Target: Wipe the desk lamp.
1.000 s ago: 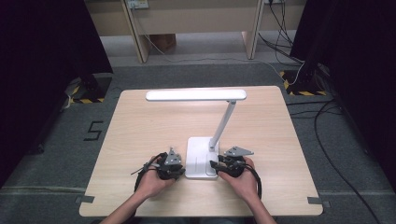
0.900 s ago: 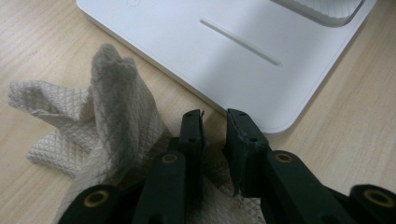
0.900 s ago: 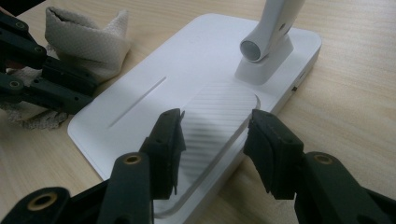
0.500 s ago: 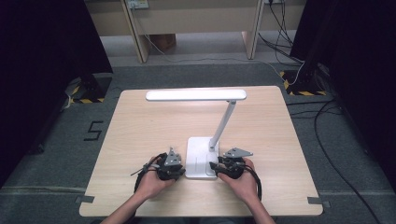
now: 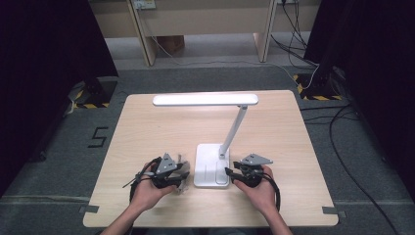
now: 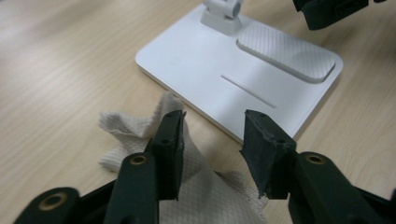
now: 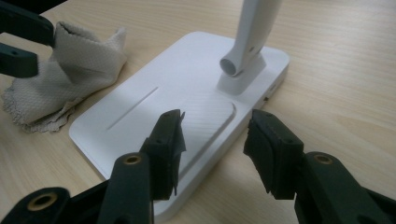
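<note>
On the wooden table (image 5: 147,127) stands a white desk lamp (image 5: 234,127). Its flat white base (image 5: 211,166) sits between the two grippers, close to the near edge. A thin arm goes up from the base to a long light bar (image 5: 205,99) that is lit up.

The left gripper (image 5: 182,172) is held in the person's left hand (image 5: 147,193), just beside the left side of the base. In the left gripper view its two black jaws stand wide apart. A crumpled beige cloth (image 6: 187,186) lies on the table under and between them. It touches the inner face of the left jaw, but the jaws are not closed on it. Just past the fingertips (image 6: 173,122) is the edge of the lamp base (image 6: 243,79).

The right gripper (image 5: 230,172) is held in the right hand (image 5: 259,193), at the right side of the base. In the right gripper view (image 7: 215,135) its jaws are also wide open and hold nothing. The left jaw sits over the base (image 7: 140,112) near its ridged pad (image 7: 205,116). The right jaw sits over bare table just off the edge. The cloth (image 7: 65,70) shows past the far side of the base, next to the other gripper's dark jaws.
</note>
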